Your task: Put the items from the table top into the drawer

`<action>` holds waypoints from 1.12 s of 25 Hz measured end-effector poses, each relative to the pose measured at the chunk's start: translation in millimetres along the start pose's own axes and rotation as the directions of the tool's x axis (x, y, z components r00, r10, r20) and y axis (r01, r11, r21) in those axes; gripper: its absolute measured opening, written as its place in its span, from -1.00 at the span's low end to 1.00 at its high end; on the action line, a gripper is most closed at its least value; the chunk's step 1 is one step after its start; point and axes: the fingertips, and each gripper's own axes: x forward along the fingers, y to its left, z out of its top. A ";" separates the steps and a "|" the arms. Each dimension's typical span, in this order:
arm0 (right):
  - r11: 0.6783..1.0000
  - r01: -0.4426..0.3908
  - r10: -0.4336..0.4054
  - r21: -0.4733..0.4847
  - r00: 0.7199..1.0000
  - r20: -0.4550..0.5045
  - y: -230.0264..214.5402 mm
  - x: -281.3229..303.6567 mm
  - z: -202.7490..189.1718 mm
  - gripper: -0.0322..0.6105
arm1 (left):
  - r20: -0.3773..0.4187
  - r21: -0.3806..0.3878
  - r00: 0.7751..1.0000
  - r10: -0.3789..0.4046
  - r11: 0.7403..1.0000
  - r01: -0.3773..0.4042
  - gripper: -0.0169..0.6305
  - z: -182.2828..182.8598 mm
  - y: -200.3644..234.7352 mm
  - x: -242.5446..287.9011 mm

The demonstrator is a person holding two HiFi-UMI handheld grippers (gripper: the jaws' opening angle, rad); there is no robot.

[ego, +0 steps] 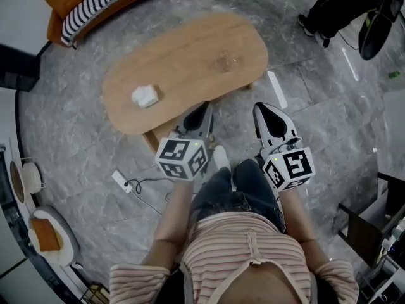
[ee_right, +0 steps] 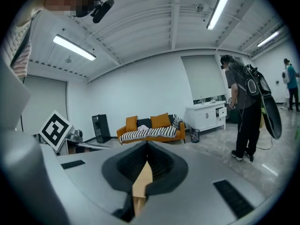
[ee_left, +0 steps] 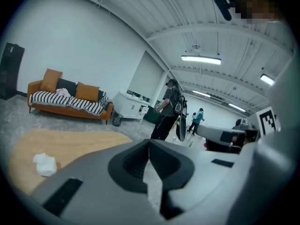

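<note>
Grey stone flooring (ego: pixel 76 138) fills the head view, with an orange sofa (ego: pixel 60 5) in the far left corner carrying a striped blanket (ego: pixel 101 8). Next comes the oval wooden desk (ego: pixel 183 49), its long axis running from lower left up to the right.

On its left end lies a crumpled white wad (ego: pixel 145 95) (tissue or cloth, I cannot tell which), lumpy, with no clear long side. It sits ahead of and to the left of the left tongs (ego: pixel 206 108), apart from them, and the left hand is plainly the nearer one. In the left gripper view the wad shows low at the left, past the jaws. The left tongs are pressed together with nothing between them; only floor shows through the slit below the tips.

Farther across the desk, toward its right end, stands a small clear thing (ego: pixel 223 62), too blurred to name, roughly ahead of the gap between the two hands.

The right tongs (ego: pixel 261 106) hover near the desk's near edge, also pressed together and empty (the tan sliver under their tips is the desk beyond). Either pair would have to spread before taking an item, I judge. No drawer shows plainly in any view.

At the far right a person in black (ego: pixel 342 8) stands on the floor.
</note>
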 end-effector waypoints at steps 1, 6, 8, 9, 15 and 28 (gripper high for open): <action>1.000 -0.001 0.001 0.001 1.000 -0.010 -0.5 3.8 -1.5 -0.88 | -0.010 -0.003 1.000 -0.002 1.000 0.002 -0.91 -1.2 3.3 4.7; 1.000 0.000 0.000 0.005 0.998 -0.063 -15.3 22.5 -13.7 -0.88 | -0.061 -0.014 0.998 0.027 1.000 -0.027 -0.91 -7.8 22.4 37.8; 1.000 0.004 -0.003 0.008 0.997 -0.080 -26.4 33.5 -17.4 -0.88 | -0.090 -0.018 0.995 0.045 0.999 -0.047 -0.91 -10.9 31.6 54.8; 1.000 0.006 -0.005 0.010 0.997 -0.083 -32.3 40.4 -17.9 -0.88 | -0.105 -0.018 0.993 0.048 0.999 -0.050 -0.91 -12.4 36.1 63.8; 1.000 -0.007 0.008 0.017 0.994 -0.111 -70.1 88.4 -14.9 -0.87 | -0.172 -0.028 0.983 0.071 0.997 -0.077 -0.90 -14.6 60.5 116.6; 0.993 -0.091 0.106 0.074 0.964 -0.245 -141.4 173.2 -48.4 -0.87 | -0.301 -0.099 0.934 0.190 0.968 -0.229 -0.80 -41.5 121.7 218.9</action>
